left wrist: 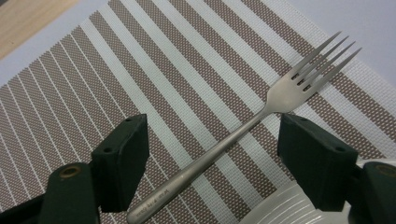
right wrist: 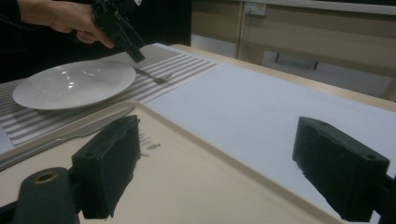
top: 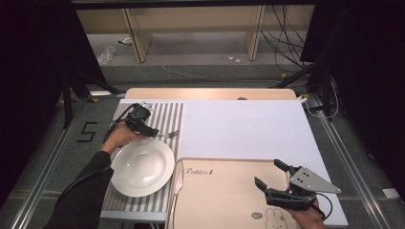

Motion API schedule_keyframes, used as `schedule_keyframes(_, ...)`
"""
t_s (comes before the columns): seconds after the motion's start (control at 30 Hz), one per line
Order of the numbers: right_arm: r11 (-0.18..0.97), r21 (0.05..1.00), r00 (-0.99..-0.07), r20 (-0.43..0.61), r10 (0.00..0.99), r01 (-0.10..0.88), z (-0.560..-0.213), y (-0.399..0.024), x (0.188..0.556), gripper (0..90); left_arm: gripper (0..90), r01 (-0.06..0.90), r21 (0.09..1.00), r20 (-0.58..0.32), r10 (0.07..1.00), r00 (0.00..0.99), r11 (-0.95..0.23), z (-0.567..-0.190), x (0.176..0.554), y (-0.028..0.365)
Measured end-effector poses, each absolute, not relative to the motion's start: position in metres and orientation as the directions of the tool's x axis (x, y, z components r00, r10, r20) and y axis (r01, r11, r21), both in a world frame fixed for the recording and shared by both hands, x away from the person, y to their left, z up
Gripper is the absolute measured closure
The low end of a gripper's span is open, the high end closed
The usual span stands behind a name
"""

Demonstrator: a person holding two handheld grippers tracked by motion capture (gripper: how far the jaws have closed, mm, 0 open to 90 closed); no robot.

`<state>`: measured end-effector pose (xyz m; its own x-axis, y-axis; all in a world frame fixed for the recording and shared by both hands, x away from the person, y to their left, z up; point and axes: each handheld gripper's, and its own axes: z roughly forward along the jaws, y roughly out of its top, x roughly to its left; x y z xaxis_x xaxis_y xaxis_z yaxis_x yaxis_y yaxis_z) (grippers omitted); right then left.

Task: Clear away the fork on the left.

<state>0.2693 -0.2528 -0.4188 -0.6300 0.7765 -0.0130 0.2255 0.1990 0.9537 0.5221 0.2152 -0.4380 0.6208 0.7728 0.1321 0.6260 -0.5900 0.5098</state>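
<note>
Forks: we count one (left wrist: 261, 116), on the mat.
Plates: we see one (top: 142, 167).
Knives: we count one (top: 175, 183), between plate and tray.
Mats: we see one striped mat (top: 167, 117).
Trays: we count one (top: 224, 195).
Grippers: we count two, left (top: 153, 131) and right (top: 268, 175).

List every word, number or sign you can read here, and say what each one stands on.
"Rabbit", in dark script, on the beige tray.
"5", a dark digit, on the grey floor left of the table.
Rabbit drawing with a small round mark beside it, on the tray's near edge; the mark is too small to read.
Stamped lettering on the fork handle's end: too small and blurred to read.
</note>
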Motion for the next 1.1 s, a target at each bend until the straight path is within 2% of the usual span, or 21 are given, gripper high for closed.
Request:
schedule_keyframes(0.27, 0.202, 0.953, -0.630, -0.016, 0.776, 0.225, -0.419, -0.253, 0.269, 15.8, 26.9, 0.655, 0.465, 0.128, 0.777, 0.616, -0.596, -0.446, 0.529, 0.217)
schedule_keyframes(0.47, 0.203, 0.953, -0.631, -0.016, 0.776, 0.226, -0.419, -0.253, 0.269, 15.8, 28.3, 0.642, 0.432, 0.144, 0.751, 0.644, -0.633, -0.449, 0.531, 0.217)
schedule_keyframes(1.1, 0.205, 0.952, -0.632, -0.016, 0.774, 0.226, -0.418, -0.253, 0.269, 15.8, 41.8, 0.630, 0.332, 0.156, 0.699, 0.698, -0.702, -0.453, 0.542, 0.210)
